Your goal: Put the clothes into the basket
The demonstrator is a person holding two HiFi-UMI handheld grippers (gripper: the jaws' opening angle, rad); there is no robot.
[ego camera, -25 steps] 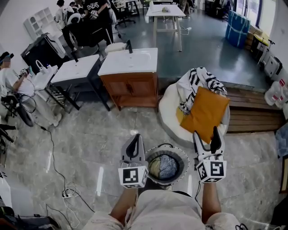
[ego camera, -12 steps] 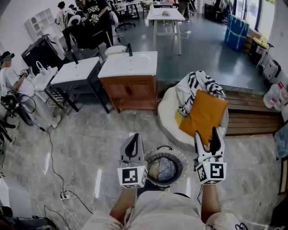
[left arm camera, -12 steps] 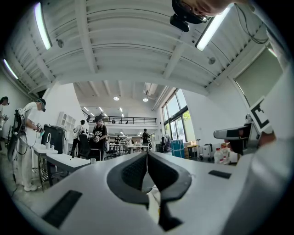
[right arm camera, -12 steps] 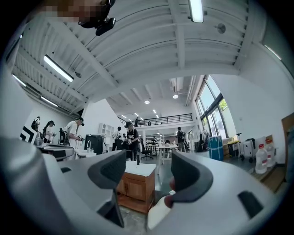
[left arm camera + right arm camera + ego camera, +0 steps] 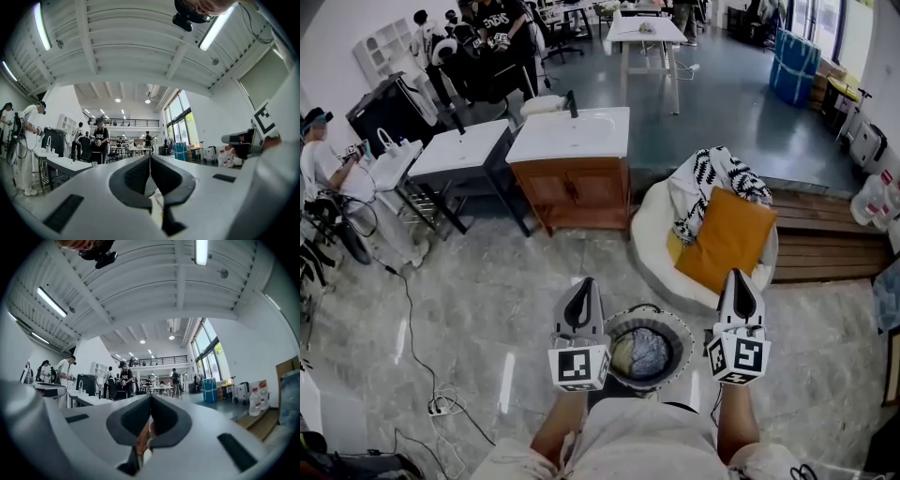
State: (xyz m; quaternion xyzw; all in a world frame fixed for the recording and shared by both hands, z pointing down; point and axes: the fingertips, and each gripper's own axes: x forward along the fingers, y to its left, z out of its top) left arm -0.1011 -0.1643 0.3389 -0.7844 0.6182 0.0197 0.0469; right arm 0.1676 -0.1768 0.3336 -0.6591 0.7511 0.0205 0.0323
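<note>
A round dark basket (image 5: 673,323) stands on the floor in front of me, with blue-grey and pale clothes lying in it. My left gripper (image 5: 583,286) hovers at its left, shut and empty; its own view shows the jaws (image 5: 150,158) meeting with only the room beyond. My right gripper (image 5: 741,279) is at the basket's right, shut, its tip over the near edge of an orange cloth (image 5: 729,234). In its own view the jaws (image 5: 151,397) meet with nothing between the tips. The orange cloth and a black-and-white patterned cloth (image 5: 712,173) lie on a white beanbag (image 5: 649,234).
A wooden vanity with a white sink top (image 5: 570,136) stands behind, with a white table (image 5: 455,145) to its left. A wooden platform (image 5: 825,234) runs along the right. Cables (image 5: 441,403) trail over the floor at the left. Several people are at the back and far left.
The right gripper's jaws, wide open in both earlier frames around the orange cloth's near corner, are now closed. The left gripper has stayed put.
</note>
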